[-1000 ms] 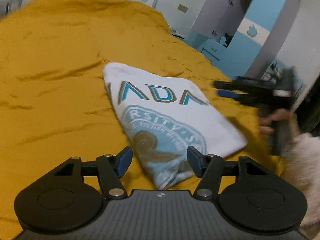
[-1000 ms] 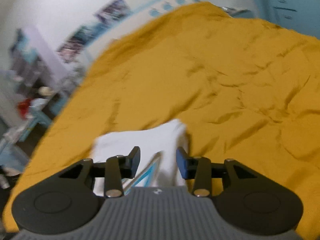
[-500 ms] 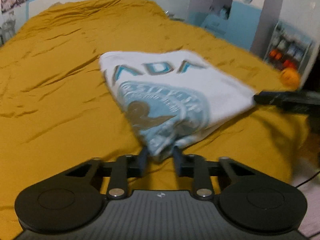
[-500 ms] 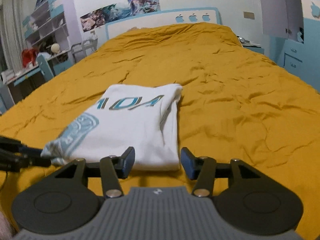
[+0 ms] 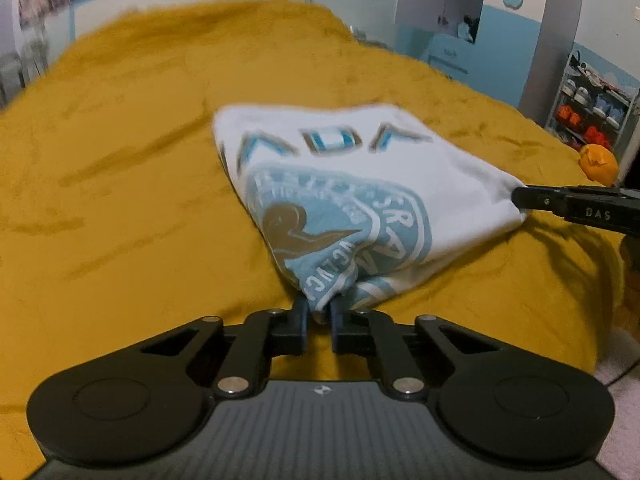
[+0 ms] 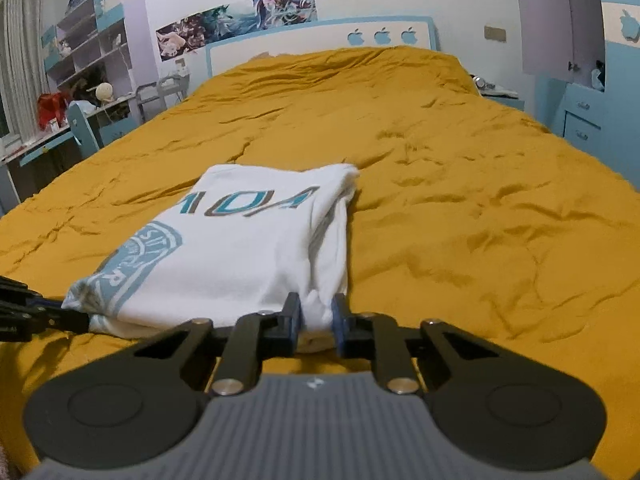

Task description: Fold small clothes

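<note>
- The white T-shirt (image 5: pixel 360 184) lies folded on the mustard-yellow bed cover (image 5: pixel 120 200), near the bed's near edge, with blue and tan lettering and a round blue crest on top.
- Left gripper (image 5: pixel 318 316): jaws clenched on the near corner of the shirt, right on the crest, and the cloth is bunched up between the blue pads.
- That corner is gathered to a point, with creases fanning away from it.
- Right gripper (image 6: pixel 316 320): jaws closing, and a fat fold of white cloth sits between them at the shirt's other near corner, pads pressing on it.
- From the left wrist view, the right gripper comes in from the right edge, its black tip on the shirt's right corner.
- From the right wrist view, the left gripper shows at the far left, on the crest corner.
- The shirt's far edge rests flat on the bed cover; layered folds show along its right side.
- Behind the bed: a white headboard (image 6: pixel 320 40) with blue apple shapes, posters (image 6: pixel 236 24) above it.
- An orange round thing (image 5: pixel 598 162) sits beyond the bed's right edge; it is too blurred to name.
</note>
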`<state>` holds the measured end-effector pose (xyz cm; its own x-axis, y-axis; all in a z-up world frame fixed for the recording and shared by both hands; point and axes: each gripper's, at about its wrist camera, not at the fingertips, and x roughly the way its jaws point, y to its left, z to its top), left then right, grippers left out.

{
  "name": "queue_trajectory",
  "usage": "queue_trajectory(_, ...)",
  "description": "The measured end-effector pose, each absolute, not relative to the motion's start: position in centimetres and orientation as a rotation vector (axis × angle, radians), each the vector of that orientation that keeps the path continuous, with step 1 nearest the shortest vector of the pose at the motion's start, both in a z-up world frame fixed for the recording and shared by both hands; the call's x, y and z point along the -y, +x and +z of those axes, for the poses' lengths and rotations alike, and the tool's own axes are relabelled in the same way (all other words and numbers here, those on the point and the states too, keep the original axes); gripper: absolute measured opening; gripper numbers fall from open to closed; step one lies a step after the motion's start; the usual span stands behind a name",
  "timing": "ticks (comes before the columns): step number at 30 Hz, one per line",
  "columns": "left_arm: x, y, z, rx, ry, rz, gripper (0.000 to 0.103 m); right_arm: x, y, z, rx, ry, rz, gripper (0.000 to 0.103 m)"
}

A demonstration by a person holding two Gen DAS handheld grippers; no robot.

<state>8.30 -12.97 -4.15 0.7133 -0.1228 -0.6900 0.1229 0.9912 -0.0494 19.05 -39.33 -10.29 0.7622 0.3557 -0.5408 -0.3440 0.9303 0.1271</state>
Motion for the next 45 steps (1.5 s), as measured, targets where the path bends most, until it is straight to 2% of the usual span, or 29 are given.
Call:
queue_trajectory(4, 10.8, 7.4, -3.2, -0.689, -0.195, -0.067, 0.008, 39.6, 18.7, -9.3, -0.558, 0.048, 0.349, 0.005)
queue_trajectory(8, 7.3, 7.7, -6.8, -0.778, -0.499, -0.033, 0.007, 40.0, 19.6, -11.3, -0.651, 0.103, 0.34, 0.005)
queue_trajectory(18, 9.5, 6.9, -5.2, -0.74, -0.276, -0.096, 0.009, 40.3, 19.8, -10.9, -0.646, 0.122, 0.341, 0.007)
queue_trajectory(20, 10.5, 6.9, -4.9, -0.723, -0.199, -0.099, 0.016, 40.2, 19.8, -10.9, -0.647, 0.115, 0.34, 0.007)
queue_trajectory(27, 12.8, 7.1, -4.4, -0.667, 0.0, -0.113, 0.016, 40.2, 20.0, -10.8, -0.655, 0.121, 0.334, 0.008)
queue_trajectory(31, 11.4, 7.0, -3.8, -0.642, -0.112, -0.112, 0.008, 40.4, 19.7, -10.1, -0.628, 0.141, 0.327, 0.005)
queue_trajectory(34, 10.3, 6.9, -4.0, -0.656, -0.17, -0.09, 0.007, 40.5, 19.4, -9.0, -0.613, 0.143, 0.335, 0.004)
queue_trajectory(41, 9.2, 7.8, -6.7, -0.784, -0.277, -0.101, 0.007, 40.5, 20.4, -11.5, -0.713, 0.115, 0.318, 0.004)
queue_trajectory(43, 9.0, 7.6, -6.1, -0.788, -0.284, -0.114, 0.007, 40.6, 20.3, -11.1, -0.707, 0.107, 0.313, 0.016)
queue_trajectory(45, 8.8, 7.0, -5.1, -0.788, -0.282, -0.12, 0.008, 40.9, 19.8, -10.2, -0.669, 0.115, 0.308, 0.019)
